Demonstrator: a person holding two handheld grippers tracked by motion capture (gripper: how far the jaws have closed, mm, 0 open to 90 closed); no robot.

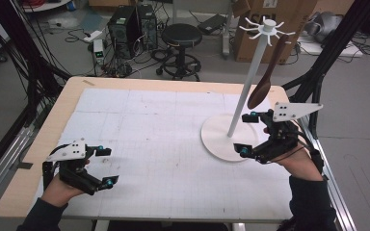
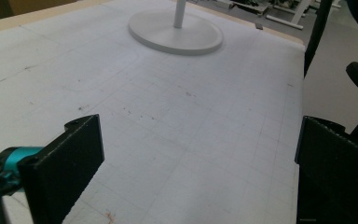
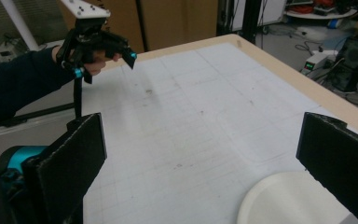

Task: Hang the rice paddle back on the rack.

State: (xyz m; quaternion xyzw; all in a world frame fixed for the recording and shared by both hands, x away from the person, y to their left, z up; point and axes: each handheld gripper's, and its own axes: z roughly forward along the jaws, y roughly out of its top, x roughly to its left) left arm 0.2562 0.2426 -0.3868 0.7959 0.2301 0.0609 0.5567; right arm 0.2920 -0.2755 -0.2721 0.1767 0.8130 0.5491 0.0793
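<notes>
Fingers (image 3: 77,161) wide, spoon (image 1: 268,73) seen overhead

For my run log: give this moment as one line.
spoon: hanging on rack | right gripper: open, empty, beside rack base | left gripper: open, empty, above mat

Dark brown wooden spoon (image 1: 267,79) hanging from white stand (image 1: 250,82)
</notes>
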